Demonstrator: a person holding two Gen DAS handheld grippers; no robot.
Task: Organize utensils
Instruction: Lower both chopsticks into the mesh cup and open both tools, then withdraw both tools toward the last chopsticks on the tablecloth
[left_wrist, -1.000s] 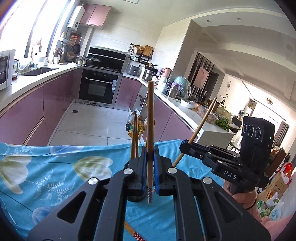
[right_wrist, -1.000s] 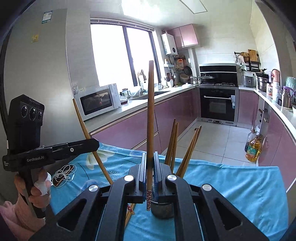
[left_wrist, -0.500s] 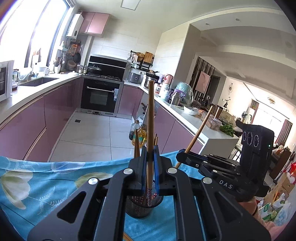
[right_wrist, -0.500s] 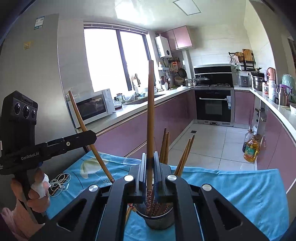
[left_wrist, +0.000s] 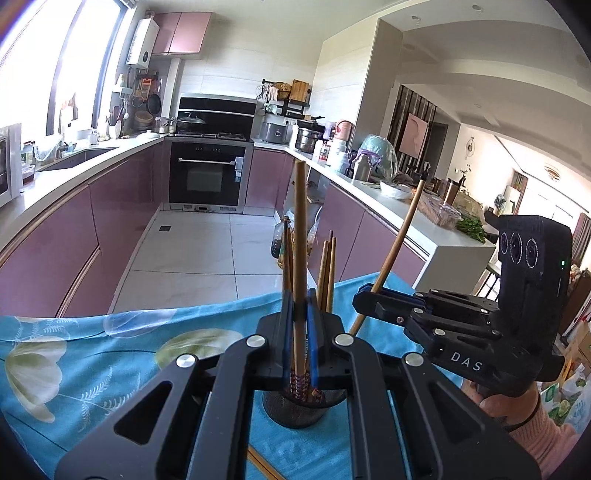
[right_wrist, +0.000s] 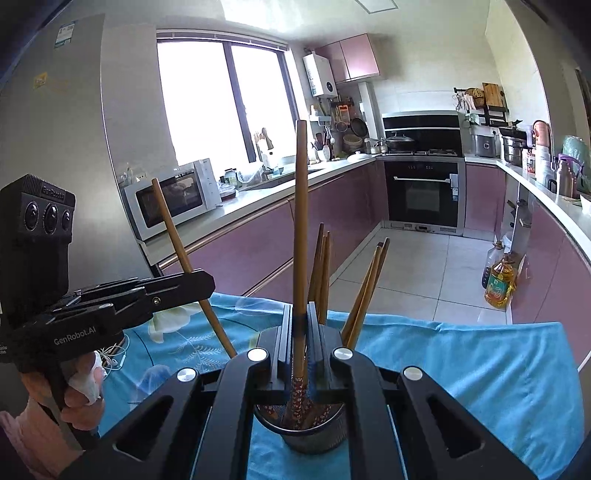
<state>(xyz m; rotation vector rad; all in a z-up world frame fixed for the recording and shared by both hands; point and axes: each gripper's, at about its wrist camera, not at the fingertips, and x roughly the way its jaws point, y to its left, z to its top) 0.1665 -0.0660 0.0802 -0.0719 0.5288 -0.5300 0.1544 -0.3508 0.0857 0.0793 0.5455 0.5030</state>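
Each gripper, left gripper (left_wrist: 300, 345) and right gripper (right_wrist: 300, 347), has jaws clamped on 1 upright chopstick (left_wrist: 300, 236), tips inside the mesh holder (left_wrist: 299, 410) directly below. Other chopsticks (right_wrist: 320, 269) crowd it. Only the left view shows a loose chopstick (left_wrist: 263, 466) on the blue cloth (left_wrist: 92, 354).

Black tongs (left_wrist: 300, 325) (silver screws), pink sleeve (left_wrist: 546, 439)

Text "DAS": white, on right gripper (left_wrist: 364, 300) body | Text "GenRobot.AI": on left gripper (right_wrist: 207, 277) side and camera housing top | Other labels: illegible
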